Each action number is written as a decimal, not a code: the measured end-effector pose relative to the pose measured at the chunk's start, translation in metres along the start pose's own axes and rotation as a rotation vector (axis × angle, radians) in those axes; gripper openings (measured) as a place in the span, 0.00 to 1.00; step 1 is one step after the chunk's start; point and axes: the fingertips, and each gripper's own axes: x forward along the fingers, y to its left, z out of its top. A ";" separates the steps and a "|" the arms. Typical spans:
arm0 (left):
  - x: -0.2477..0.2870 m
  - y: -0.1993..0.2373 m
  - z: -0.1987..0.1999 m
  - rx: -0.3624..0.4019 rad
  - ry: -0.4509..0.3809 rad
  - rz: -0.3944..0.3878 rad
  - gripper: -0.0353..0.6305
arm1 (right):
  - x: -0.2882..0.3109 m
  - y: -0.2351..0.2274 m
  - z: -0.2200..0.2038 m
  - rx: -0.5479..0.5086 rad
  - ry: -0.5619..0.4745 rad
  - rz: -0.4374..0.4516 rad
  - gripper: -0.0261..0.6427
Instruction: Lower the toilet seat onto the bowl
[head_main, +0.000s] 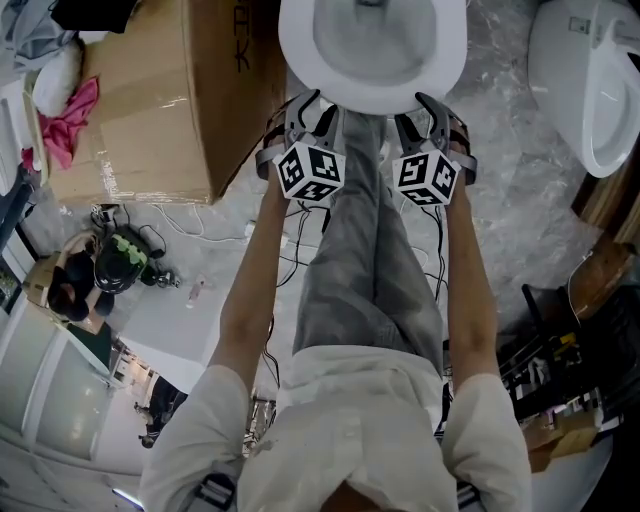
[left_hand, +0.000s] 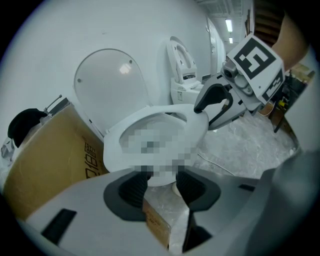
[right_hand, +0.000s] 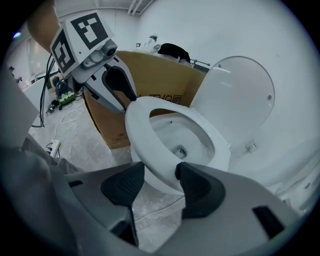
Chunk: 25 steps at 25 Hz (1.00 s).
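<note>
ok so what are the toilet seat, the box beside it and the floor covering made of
Toilet seat: glossy white, probably hard plastic; smooth with soft highlights. Box: matte brown cardboard, shiny tape along its edge. Floor covering: seemingly clear plastic sheeting, crinkled and glinting.

No legible text, dark print on cardboard box (left_hand: 54, 161) unreadable

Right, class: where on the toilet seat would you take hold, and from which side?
Grip the toilet seat by its front rim, coming from the front. The ring is flat and thin there, so one jaw probably fits above and one below; the raised lid blocks the back.
</note>
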 end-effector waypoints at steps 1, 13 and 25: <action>0.002 -0.001 -0.002 0.000 0.005 -0.002 0.34 | 0.002 0.002 -0.002 -0.004 0.001 0.000 0.38; 0.031 -0.014 -0.027 0.011 0.075 -0.025 0.34 | 0.033 0.018 -0.026 -0.074 0.048 0.028 0.41; 0.062 -0.024 -0.051 0.017 0.140 -0.062 0.33 | 0.063 0.031 -0.050 -0.127 0.110 0.055 0.42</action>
